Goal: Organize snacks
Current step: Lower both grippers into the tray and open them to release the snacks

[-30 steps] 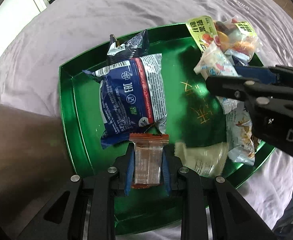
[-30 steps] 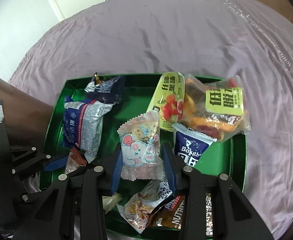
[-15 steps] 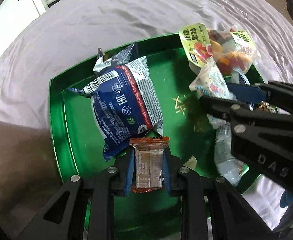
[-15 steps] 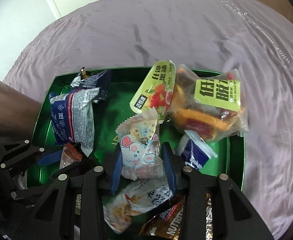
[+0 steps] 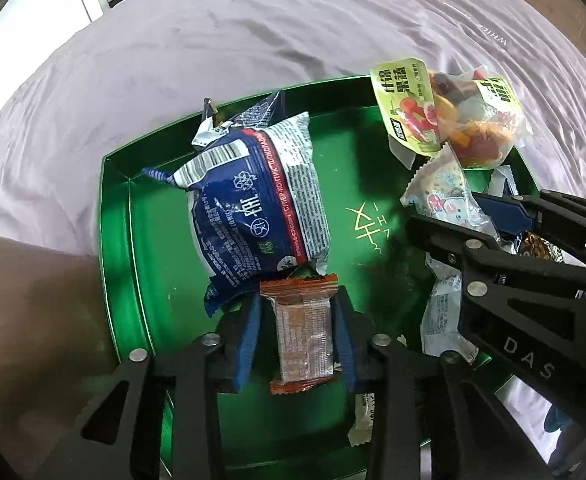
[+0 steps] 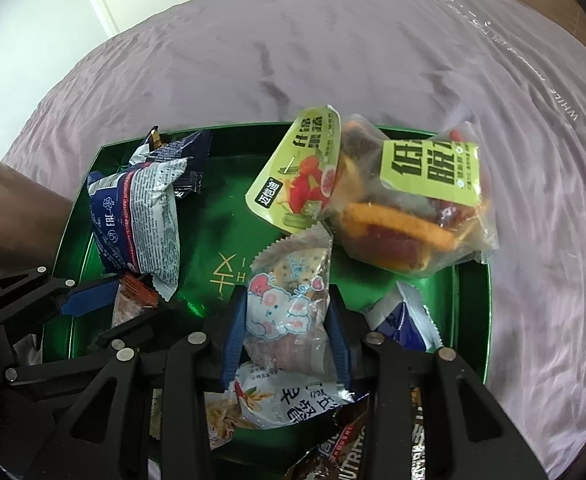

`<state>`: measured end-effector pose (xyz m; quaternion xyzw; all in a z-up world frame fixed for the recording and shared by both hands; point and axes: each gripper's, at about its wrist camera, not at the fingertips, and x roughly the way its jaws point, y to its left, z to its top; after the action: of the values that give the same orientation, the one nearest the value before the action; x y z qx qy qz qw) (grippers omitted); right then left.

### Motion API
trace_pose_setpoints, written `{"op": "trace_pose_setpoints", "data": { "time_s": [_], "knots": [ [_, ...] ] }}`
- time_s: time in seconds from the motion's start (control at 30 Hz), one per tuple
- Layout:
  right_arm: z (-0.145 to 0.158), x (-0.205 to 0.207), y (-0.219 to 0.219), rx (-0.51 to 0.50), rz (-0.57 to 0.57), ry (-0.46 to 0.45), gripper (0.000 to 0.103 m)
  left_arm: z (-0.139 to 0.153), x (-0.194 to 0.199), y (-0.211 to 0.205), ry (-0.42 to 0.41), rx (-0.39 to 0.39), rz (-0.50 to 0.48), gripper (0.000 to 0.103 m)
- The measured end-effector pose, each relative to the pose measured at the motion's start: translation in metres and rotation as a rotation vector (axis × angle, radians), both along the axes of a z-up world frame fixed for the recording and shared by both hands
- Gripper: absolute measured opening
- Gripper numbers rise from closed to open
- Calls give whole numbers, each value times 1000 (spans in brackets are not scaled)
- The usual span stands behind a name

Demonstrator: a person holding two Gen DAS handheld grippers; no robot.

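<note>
1. Green tray (image 5: 117, 248): a shallow metal tray resting on a mauve bedsheet (image 5: 253, 40); gold characters (image 5: 367, 222) are printed on its bare central floor.
2. Left gripper (image 5: 299, 330): points steeply down over the near-left part of the tray. Its blue-padded jaws are opening; an orange-edged snack bar (image 5: 303, 340) stands between them, and a gap shows beside each pad, so the bar is no longer pinched.
3. Right gripper (image 6: 287, 330): clamped on a small clear cracker packet (image 6: 289, 304) printed with pink-and-white cartoon animals. The pads press on both sides of the packet, which stands over the tray's middle.
4. Blue-and-white biscuit pack (image 5: 257, 216): bearing Cyrillic text and a barcode, lies in the left half of the tray, its near corner touching the top of the snack bar. A smaller dark blue wrapper (image 5: 261, 114) lies behind it against the far wall.
5. Yellow-green fruit-and-vegetable crisp bag (image 6: 305, 172): leans at the far right of the tray, beside a clear bag of mixed dried fruit (image 6: 405, 224) with a yellow-green label.
6. Near-right packets: a white-and-blue sachet (image 6: 403, 320) lies just right of the right gripper; a white oat-print packet (image 6: 285, 400) and a dark bar (image 6: 349, 452) marked "NUTRITIO" lie beneath it.
7. A brown surface (image 5: 25, 300) borders the tray's left side.
</note>
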<state>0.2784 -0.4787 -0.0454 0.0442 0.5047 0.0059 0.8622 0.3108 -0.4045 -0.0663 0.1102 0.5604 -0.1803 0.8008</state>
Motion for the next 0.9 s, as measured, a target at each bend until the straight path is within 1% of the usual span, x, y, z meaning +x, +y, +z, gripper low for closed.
{"op": "trace_pose_setpoints", "data": {
  "time_s": [0.13,0.27,0.37,0.43,0.5,0.53,0.57,0.6,0.77,0.9],
  "knots": [
    [3,-3,9,-11,17,-10,0,-2,-1,5,4,2,16,37],
    [9,-5,12,-20,25,-25,0,-1,-5,12,3,2,26,39],
    [16,-6,14,-27,32,-41,0,1,-6,15,-6,-1,31,46],
    [20,-8,15,-29,34,-50,0,4,-9,17,-15,3,32,48],
    [24,-10,17,-33,34,-64,0,7,-10,18,-29,13,29,52],
    [26,-11,18,-36,32,-68,0,9,-12,19,-33,14,28,52],
    [28,-13,19,-40,32,-73,5,10,-13,20,-38,15,28,52],
    [31,-15,21,-44,31,-81,8,11,-14,21,-39,15,29,52],
    [43,-27,21,-50,21,-120,8,15,-17,21,-54,12,33,52],
    [60,-46,16,-60,-16,-177,10,21,-22,20,-77,13,26,52]
  ]
}}
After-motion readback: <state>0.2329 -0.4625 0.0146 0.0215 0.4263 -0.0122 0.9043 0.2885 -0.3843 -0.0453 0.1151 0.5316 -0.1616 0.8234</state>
